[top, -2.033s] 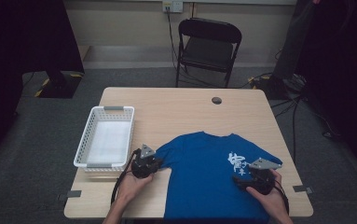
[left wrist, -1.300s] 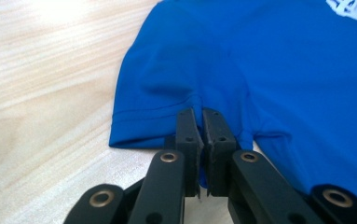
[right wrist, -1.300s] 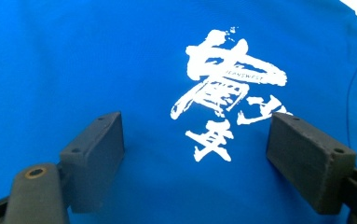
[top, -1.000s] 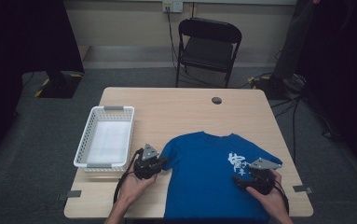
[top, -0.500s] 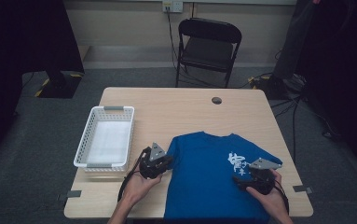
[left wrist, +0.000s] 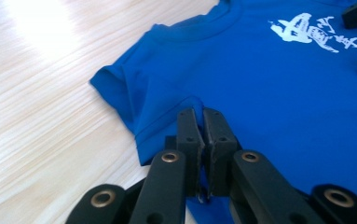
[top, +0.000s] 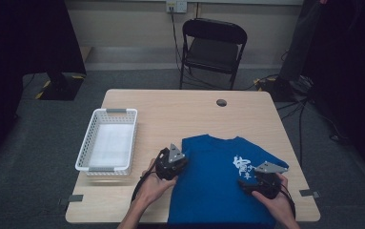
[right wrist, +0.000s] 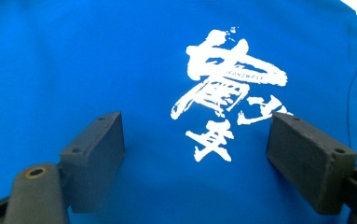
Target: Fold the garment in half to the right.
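Shirt [top: 218, 181] hem runs off frame; left tool [left wrist: 203, 135] clamps its sleeve, right tool [right wrist: 195, 154] apart.

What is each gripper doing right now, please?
Left gripper: shut on the sleeve edge of the blue T-shirt.
Right gripper: open, jaws spread over the shirt's white print.

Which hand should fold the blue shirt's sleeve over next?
Probably the left. The left gripper is already shut on the sleeve edge of the blue cotton T-shirt. The right gripper sits open over the shirt's white printed lettering, gripping nothing.
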